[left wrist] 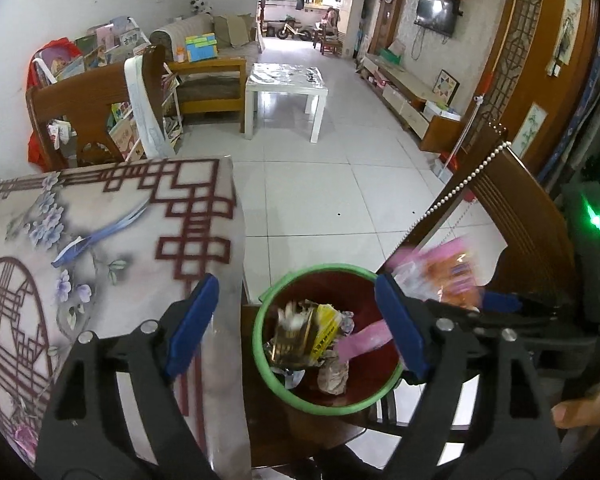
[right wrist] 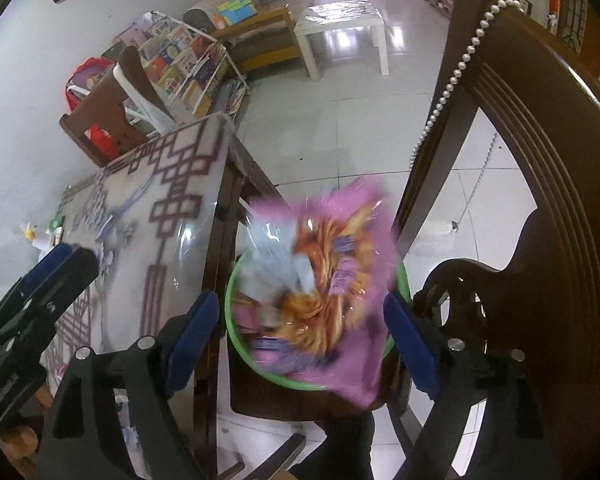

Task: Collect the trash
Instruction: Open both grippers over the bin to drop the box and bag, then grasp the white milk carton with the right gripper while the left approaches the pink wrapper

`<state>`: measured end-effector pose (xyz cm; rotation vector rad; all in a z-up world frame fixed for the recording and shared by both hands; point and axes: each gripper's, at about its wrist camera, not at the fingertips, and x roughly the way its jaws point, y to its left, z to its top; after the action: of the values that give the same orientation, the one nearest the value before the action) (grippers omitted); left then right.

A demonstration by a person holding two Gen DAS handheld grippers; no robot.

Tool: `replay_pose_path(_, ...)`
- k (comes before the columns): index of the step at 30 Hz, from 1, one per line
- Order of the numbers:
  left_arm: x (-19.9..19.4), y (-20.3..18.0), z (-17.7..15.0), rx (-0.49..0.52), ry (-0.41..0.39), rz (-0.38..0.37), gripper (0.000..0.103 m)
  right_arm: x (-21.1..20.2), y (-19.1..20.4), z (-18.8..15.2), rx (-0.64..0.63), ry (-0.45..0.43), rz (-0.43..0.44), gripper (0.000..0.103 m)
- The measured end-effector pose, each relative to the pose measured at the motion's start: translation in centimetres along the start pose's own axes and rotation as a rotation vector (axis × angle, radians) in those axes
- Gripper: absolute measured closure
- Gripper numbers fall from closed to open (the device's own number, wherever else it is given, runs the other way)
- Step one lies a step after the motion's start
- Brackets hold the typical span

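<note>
Both claws released: left claw [left wrist: 296,328], right claw [right wrist: 304,344]. Pink wrapper [right wrist: 320,272] over bin [right wrist: 236,344]: light, crinkly, slippery; pinch an edge.

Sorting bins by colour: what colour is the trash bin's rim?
Green, on the trash bin with its dark red inside; clearest in the left wrist view.

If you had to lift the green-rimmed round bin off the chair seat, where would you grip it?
Grip the green-rimmed round bin by its near rim, from above, one jaw inside and one outside: the top is open and the rim stands exposed, while the chair back crowds its far side.
</note>
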<state>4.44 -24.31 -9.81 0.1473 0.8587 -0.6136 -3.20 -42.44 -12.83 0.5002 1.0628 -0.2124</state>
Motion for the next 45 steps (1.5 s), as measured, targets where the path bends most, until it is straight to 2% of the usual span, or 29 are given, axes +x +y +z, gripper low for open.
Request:
replay_pose_path(5,-1.0,1.8,-1.0,-0.056,0.002,0.018,0.020,0.3,0.1,0.3,-0.003,-0.006,-0.001,0.017)
replay_pose_path(8,-2.2,3.5,-2.3,-0.090,-0.006,0.057,0.019,0.3,0.9,0.4,-0.024,-0.004,0.009,0.017)
replay_pose_path(12,-4.0,7.9,-5.4,-0.180,-0.001,0.173,0.019,1.0,3.2,0.3,-0.093,0.019,0.023,0.017)
replay_pose_path(14,-5.0,10.9,-7.3,-0.252,0.015,0.255,0.019,1.4,4.5,0.0,-0.123,0.035,0.039,0.017)
replay_pose_path(19,-8.4,19.9,-13.3,-0.516,0.073,0.470,0.019,3.3,8.7,-1.1,-0.216,0.105,0.087,0.017)
replay_pose_path(23,-11.1,24.5,-17.7,-0.689,0.098,0.562,0.019,4.6,12.7,-2.4,-0.306,0.158,0.123,0.017)
replay_pose_path(28,-12.3,26.4,-20.7,-0.748,0.123,0.594,0.019,5.6,18.1,-4.2,-0.426,0.197,0.172,0.017)
replay_pose_path(35,-13.3,26.8,-20.4,-0.723,0.075,0.591,0.019,7.2,23.7,-6.9,-0.567,0.261,0.196,0.017)
replay_pose_path(45,-14.5,27.3,-20.7,-0.767,0.035,0.596,0.019,7.9,28.5,-9.1,-0.746,0.266,0.218,0.017)
